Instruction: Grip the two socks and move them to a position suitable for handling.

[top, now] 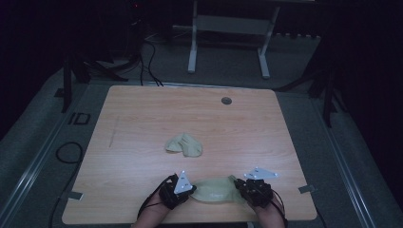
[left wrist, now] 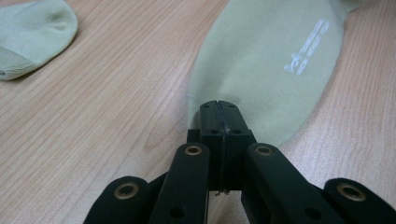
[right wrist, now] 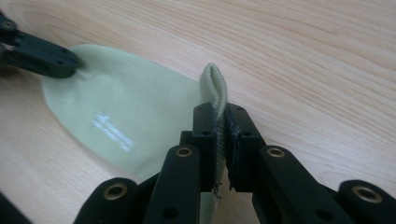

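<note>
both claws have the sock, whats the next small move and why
Probably draw the right claw gently away from the left claw, low over the table. Each is shut on one end of the sock, whose right-hand edge stands folded up, so light tension should flatten it.

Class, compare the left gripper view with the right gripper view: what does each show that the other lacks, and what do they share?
Left gripper view alone: a second pale green sock lying apart at the upper left, and the left gripper shut on the edge of the stretched sock.

Right gripper view alone: the right gripper shut on a raised fold of that stretched sock's other end.

Both: the stretched sock with its white printed logo, lying on the wooden table.
</note>
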A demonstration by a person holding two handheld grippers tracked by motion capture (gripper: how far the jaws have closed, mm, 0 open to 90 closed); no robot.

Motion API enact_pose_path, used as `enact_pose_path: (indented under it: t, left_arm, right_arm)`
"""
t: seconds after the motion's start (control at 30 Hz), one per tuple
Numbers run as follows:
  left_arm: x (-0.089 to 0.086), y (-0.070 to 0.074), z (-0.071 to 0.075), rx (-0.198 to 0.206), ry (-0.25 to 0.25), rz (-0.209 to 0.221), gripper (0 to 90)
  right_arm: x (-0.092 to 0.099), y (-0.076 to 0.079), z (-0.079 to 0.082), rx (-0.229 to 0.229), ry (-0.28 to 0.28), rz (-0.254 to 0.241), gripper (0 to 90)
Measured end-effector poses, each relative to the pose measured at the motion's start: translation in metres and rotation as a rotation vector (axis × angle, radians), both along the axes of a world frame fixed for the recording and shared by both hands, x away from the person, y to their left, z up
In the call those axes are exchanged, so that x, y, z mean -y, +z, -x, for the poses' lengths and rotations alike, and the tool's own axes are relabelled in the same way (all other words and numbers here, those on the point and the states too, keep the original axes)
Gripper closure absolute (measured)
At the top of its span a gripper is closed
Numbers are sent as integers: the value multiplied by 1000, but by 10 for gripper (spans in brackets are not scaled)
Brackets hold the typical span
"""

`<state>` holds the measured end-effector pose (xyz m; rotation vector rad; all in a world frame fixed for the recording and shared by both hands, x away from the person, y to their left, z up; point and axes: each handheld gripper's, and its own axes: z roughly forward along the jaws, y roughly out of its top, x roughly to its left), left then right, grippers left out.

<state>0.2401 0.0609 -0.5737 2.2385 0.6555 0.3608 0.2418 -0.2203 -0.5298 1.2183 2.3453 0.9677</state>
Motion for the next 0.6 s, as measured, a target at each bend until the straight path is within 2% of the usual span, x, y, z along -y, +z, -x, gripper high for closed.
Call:
enact_pose_path:
  t: [0.1, 0.27, 0.3, 0.43, 0.6]
  left_arm:
    - [0, 0, -1, -7, 0, 8, 893]
    - [1, 0, -2, 1, -5, 4, 893]
    - [1, 0, -3, 1, -5, 3, 893]
    - [1, -1, -3, 4, -7, 5, 893]
    - [1, 0, -4, 2, -5, 6, 893]
  right_arm:
    - [6, -3, -2, -2, -25, -15, 828]
    - [8, -5, -6, -3, -45, -13, 723]
    - [8, -4, -6, 1, -46, -13, 726]
    - [5, -3, -6, 9, -23, 11, 843]
    - [-1, -16, -13, -18, -10, 49, 884]
